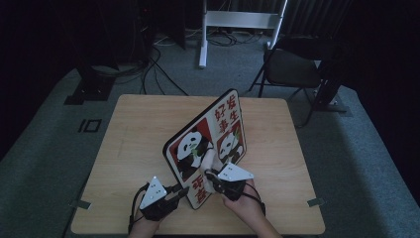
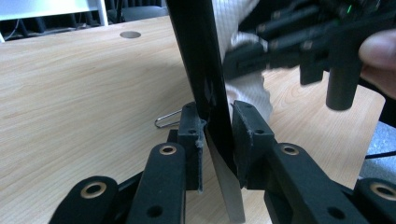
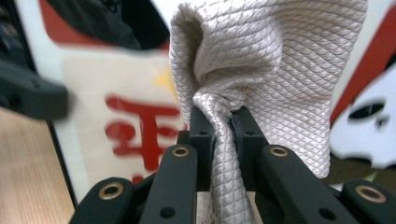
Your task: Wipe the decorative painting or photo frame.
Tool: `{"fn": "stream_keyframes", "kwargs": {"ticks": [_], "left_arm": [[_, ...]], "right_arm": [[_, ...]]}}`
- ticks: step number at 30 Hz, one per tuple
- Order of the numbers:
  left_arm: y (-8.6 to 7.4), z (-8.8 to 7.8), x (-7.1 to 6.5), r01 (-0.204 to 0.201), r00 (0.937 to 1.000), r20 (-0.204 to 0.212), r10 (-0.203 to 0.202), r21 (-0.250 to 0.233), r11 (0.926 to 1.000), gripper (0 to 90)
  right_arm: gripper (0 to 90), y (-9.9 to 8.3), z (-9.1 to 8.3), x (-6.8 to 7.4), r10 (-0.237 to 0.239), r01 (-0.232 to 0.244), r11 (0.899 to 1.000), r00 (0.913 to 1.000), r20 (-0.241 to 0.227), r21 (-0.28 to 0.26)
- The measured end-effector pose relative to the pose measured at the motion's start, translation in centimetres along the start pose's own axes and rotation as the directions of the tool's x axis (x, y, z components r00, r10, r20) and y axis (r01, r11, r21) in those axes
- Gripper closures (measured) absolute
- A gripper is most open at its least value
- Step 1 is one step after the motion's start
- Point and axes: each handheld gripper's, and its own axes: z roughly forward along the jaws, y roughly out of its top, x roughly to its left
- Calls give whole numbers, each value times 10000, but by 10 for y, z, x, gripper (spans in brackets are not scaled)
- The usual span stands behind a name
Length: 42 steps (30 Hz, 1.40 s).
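Observation:
A flat board (image 1: 208, 144) printed with pandas and red characters stands tilted on edge over the wooden table (image 1: 133, 129). My left gripper (image 1: 176, 191) is shut on the board's lower edge (image 2: 212, 107), its pads pressed on both faces. My right gripper (image 1: 212, 177) is shut on a bunched white quilted cloth (image 3: 261, 70), held against the board's printed face (image 3: 135, 126) near its lower end. In the left gripper view the cloth (image 2: 247, 88) and the right gripper (image 2: 299, 42) show beyond the board.
A paper clip (image 2: 167, 120) lies on the table beside the left jaw. A small round hole (image 2: 130, 34) marks the tabletop farther off. A black folding chair (image 1: 292, 67) and a white stand (image 1: 237, 22) are on the floor behind the table.

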Motion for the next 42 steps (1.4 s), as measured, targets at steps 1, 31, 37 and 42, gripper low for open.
{"fn": "stream_keyframes", "kwargs": {"ticks": [1, 31, 37, 42], "left_arm": [[0, 0, 0, -14, 10000, -5, 14, 3, 10000, 753], [0, -1, -1, 66, 9999, 102, -66, -79, 9999, 743], [2, -6, 4, 322, 9992, 248, -315, -287, 9991, 695], [1, -9, 6, 281, 9990, 367, -268, -356, 9990, 692]], "right_arm": [[814, -4, 1, 0, 60, -60, 10000, 10000, 27, 58], [814, -66, 10, -5, 797, -792, 9832, 9968, 35, 1647], [815, -38, -2, -7, 768, -763, 9931, 9970, -17, 895], [815, -2, -14, -7, 546, -546, 9985, 9985, -88, -3]]}}
